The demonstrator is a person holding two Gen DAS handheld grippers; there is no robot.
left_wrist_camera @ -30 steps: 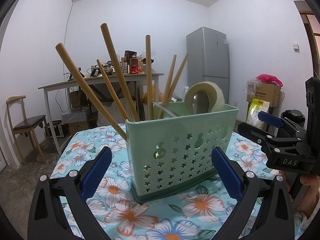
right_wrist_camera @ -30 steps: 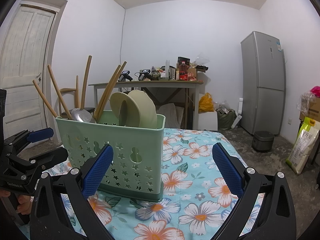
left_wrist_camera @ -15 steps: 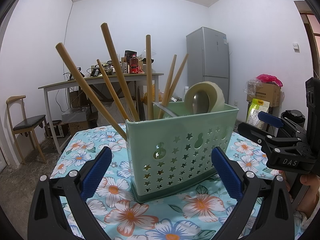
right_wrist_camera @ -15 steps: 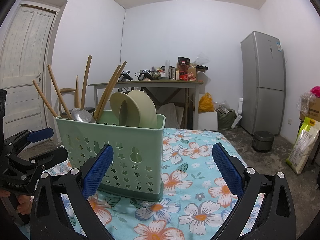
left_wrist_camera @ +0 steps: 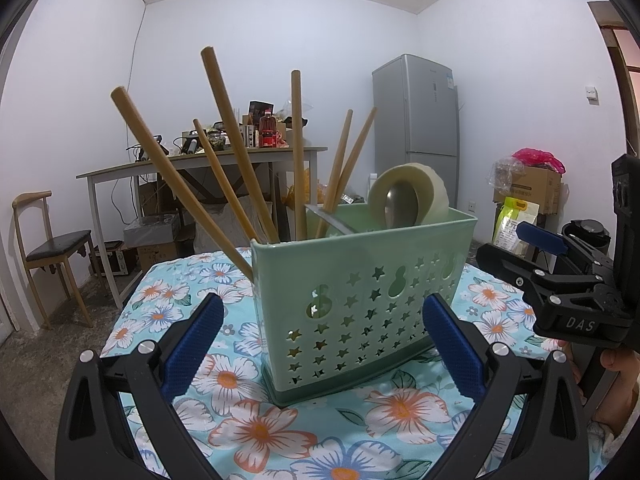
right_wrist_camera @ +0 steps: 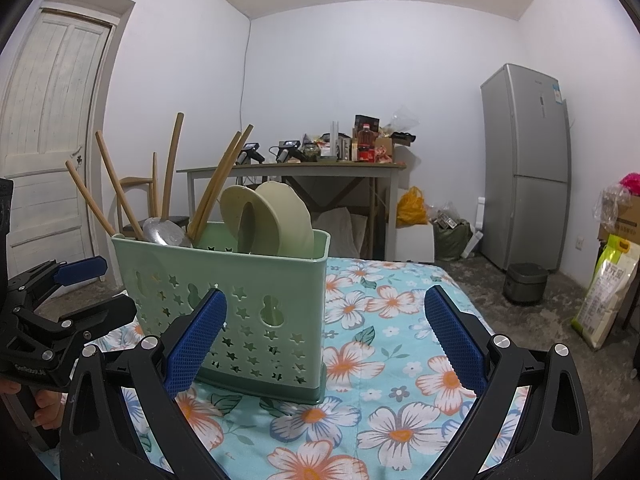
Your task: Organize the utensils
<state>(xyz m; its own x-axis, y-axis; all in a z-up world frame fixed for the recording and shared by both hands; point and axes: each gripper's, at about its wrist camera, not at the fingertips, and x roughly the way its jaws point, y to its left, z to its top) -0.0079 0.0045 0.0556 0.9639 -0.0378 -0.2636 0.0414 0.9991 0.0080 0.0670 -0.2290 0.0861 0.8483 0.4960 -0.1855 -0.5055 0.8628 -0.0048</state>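
Observation:
A pale green utensil holder (left_wrist_camera: 360,300) with star cut-outs stands on the floral tablecloth (left_wrist_camera: 240,380); it also shows in the right wrist view (right_wrist_camera: 240,300). Several wooden chopsticks (left_wrist_camera: 236,148) lean in one end. Cream spoons (right_wrist_camera: 280,220) and a metal spoon (left_wrist_camera: 400,210) stand in the other compartment. My left gripper (left_wrist_camera: 320,344) is open and empty, just in front of the holder. My right gripper (right_wrist_camera: 326,340) is open and empty, facing the holder's corner; it also shows in the left wrist view (left_wrist_camera: 516,248).
The floral-clothed table (right_wrist_camera: 400,360) drops off beyond the holder. Behind stand a cluttered wooden table (left_wrist_camera: 200,160), a chair (left_wrist_camera: 48,240), a grey fridge (right_wrist_camera: 524,168), boxes and bags (left_wrist_camera: 528,192), and a white door (right_wrist_camera: 48,140).

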